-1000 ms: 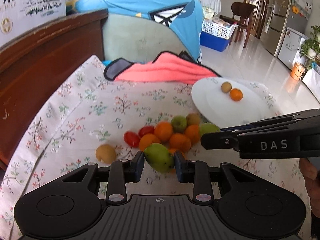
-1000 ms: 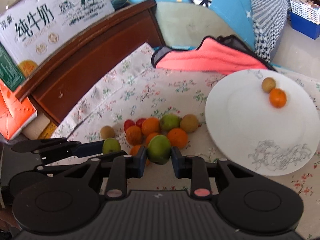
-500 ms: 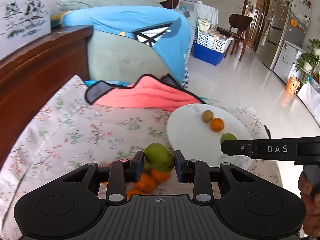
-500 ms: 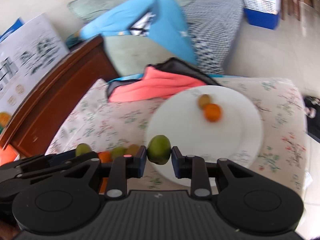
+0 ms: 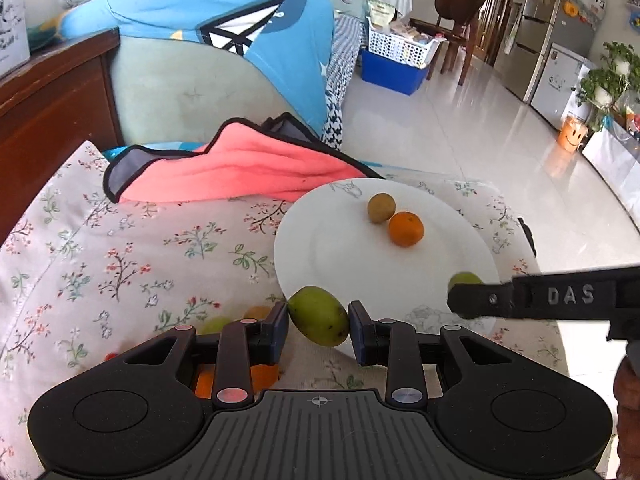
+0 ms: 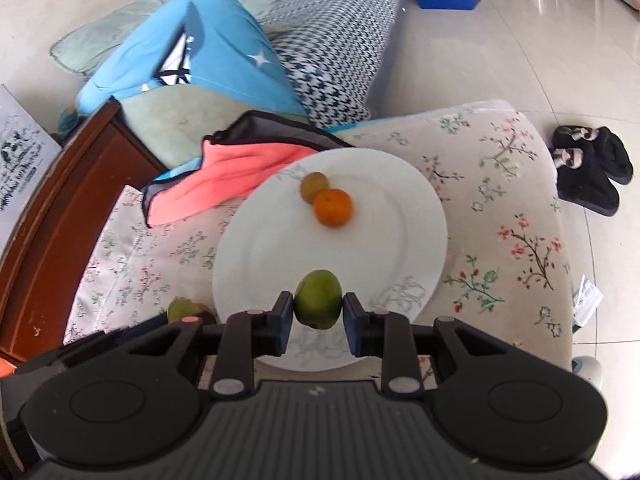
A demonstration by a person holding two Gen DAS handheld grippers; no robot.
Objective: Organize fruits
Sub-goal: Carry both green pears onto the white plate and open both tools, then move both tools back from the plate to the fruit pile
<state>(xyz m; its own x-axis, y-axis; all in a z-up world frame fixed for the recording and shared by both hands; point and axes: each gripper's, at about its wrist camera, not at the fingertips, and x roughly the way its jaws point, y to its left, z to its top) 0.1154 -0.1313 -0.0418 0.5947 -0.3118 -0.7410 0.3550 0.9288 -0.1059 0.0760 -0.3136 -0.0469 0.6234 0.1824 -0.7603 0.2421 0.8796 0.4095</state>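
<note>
Item 1: my left gripper [image 5: 318,322], lower centre of the left wrist view, jaws drawn in narrow and clamped on a green mango [image 5: 319,315]. The fruit sits tilted between the pads, over the near left rim of the plate.

Item 2: my right gripper [image 6: 318,312], lower centre of the right wrist view, jaws likewise narrow, gripping a second green fruit [image 6: 318,299] upright between the pads, above the near part of the plate.

Item 3: white plate [image 6: 400,240], mid-frame, resting on the floral cloth [image 6: 500,208]. On it, toward the far side, an orange [image 6: 333,207] touching a small brown-green fruit [image 6: 314,186].

Item 4: loose fruit left on the cloth, lower left of the left wrist view, mostly hidden behind my gripper: orange pieces [image 5: 264,374] and a green one [image 5: 216,325]. I cannot tell the count.

Item 5: pink cloth with dark edging [image 5: 240,168], upper centre, just beyond the plate's far rim.

Item 6: blue cushion [image 5: 224,20], top of frame, on the sofa.

Item 7: black slippers [image 6: 588,168], right edge of the right wrist view, on the tile floor.
</note>
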